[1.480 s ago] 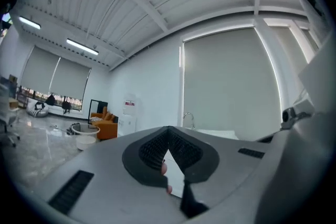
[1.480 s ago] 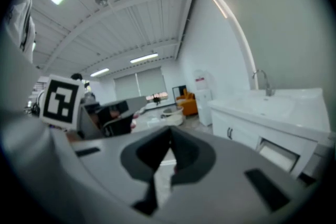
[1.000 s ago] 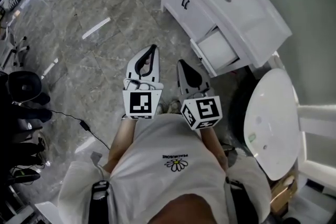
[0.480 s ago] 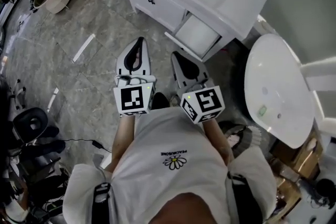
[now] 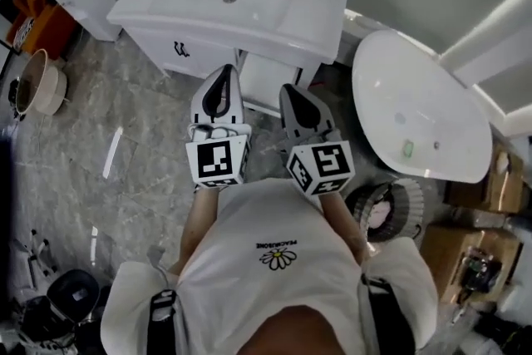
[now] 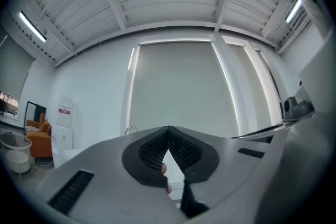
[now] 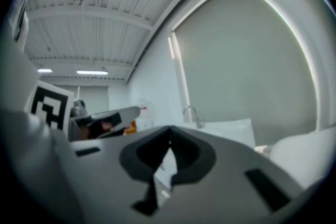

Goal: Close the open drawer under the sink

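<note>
Left gripper (image 5: 223,76): your jaws are closed together on nothing, pointing level at the cabinet.
Right gripper (image 5: 292,93): closed the same way, empty, beside the left.
Open white box drawer (image 5: 264,81): straight ahead between your 2 tips, under the white ceramic sink cabinet (image 5: 191,37). Its front runs crosswise to you.
Nearer hand: probably the right.

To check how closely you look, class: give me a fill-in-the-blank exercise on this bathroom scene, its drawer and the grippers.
The drawer under the sink stands ___.
The left gripper and the right gripper both have their jaws ___.
The sink is coloured ___.
Missing words: open; shut; white.
</note>
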Tool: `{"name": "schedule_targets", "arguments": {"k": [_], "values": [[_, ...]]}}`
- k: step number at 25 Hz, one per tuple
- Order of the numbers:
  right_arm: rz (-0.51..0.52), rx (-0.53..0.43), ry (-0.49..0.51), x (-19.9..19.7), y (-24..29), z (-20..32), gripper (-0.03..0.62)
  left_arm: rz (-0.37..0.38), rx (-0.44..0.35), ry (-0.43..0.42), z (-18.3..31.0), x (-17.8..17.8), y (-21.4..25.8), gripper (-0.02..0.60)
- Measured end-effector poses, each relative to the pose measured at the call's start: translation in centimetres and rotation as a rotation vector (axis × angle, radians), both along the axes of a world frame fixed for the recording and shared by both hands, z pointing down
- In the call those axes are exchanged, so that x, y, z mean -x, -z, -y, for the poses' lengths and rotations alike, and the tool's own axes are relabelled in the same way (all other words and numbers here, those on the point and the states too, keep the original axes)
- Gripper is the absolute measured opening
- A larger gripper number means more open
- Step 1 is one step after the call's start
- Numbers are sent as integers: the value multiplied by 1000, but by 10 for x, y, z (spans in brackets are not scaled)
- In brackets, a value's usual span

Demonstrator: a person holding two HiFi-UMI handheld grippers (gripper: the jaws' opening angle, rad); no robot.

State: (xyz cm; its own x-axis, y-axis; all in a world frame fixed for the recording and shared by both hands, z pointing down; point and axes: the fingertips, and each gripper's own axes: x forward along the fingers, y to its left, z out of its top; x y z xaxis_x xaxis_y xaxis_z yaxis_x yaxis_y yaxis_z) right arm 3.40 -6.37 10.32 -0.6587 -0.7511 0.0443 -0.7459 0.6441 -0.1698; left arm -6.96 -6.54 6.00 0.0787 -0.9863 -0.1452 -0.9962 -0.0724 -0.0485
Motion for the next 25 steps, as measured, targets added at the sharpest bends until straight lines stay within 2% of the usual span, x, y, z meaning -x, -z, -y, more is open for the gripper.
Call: {"name": "schedule_targets", "arguments": {"k": [5,11,14,18,21,25], "values": [[18,-11,-182,-19,8,29,29,63,-6,-134,34,-8,10,21],[15,29,-311,-29,-2,34,29,27,40,-198,53,8,2,21],[6,54,-356,-32,-10,33,29,41,56,-230,61,11,-5,21],[-40,32,-384,-28,-10,40,29,85,59,-263,79,17,-9,21],[-80,9,-390,-22,-8,51,29,64,83,-276,89,24,-20,21],[-82,17,-416,-12,-27,65,29,53,117,-279,102,32,-47,21]]}}
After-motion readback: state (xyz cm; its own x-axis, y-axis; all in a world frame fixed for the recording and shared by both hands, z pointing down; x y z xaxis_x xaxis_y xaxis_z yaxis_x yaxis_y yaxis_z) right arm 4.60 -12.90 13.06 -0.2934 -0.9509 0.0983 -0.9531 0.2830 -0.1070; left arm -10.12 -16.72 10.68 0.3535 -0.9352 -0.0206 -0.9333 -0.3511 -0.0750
